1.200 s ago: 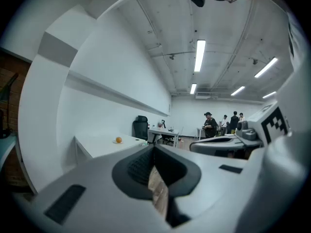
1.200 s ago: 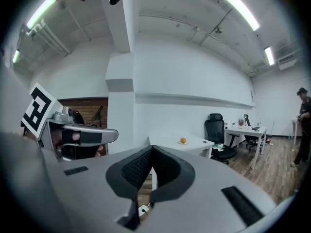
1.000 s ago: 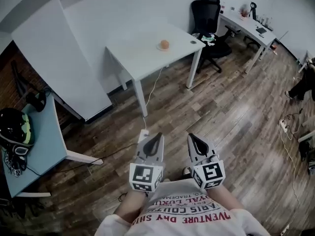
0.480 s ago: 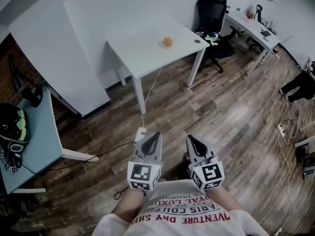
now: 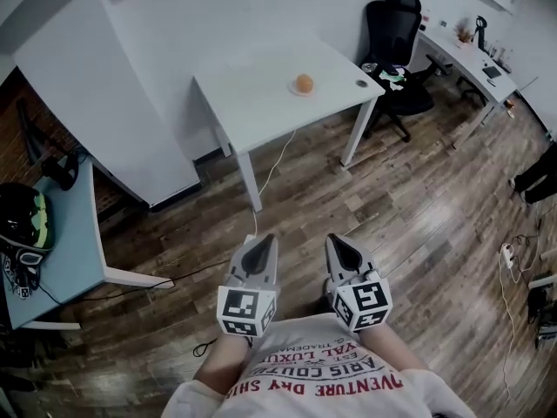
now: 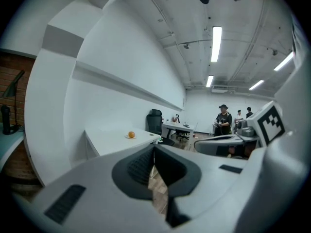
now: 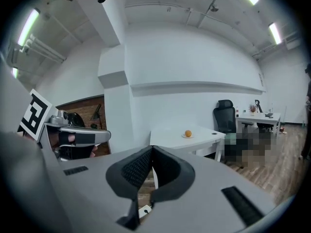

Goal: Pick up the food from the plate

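Orange food (image 5: 303, 83), perhaps a tangerine, sits on the far table (image 5: 252, 103), out of reach, so the left tool (image 5: 259, 249) and right tool (image 5: 338, 247) hang closed, empty.

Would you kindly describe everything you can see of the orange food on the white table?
The food is small, round and orange, smooth-looking, perhaps a fruit; it is too distant to tell more. It sits whole on a small pale plate near the right end of the white table. Only the plate touches it.
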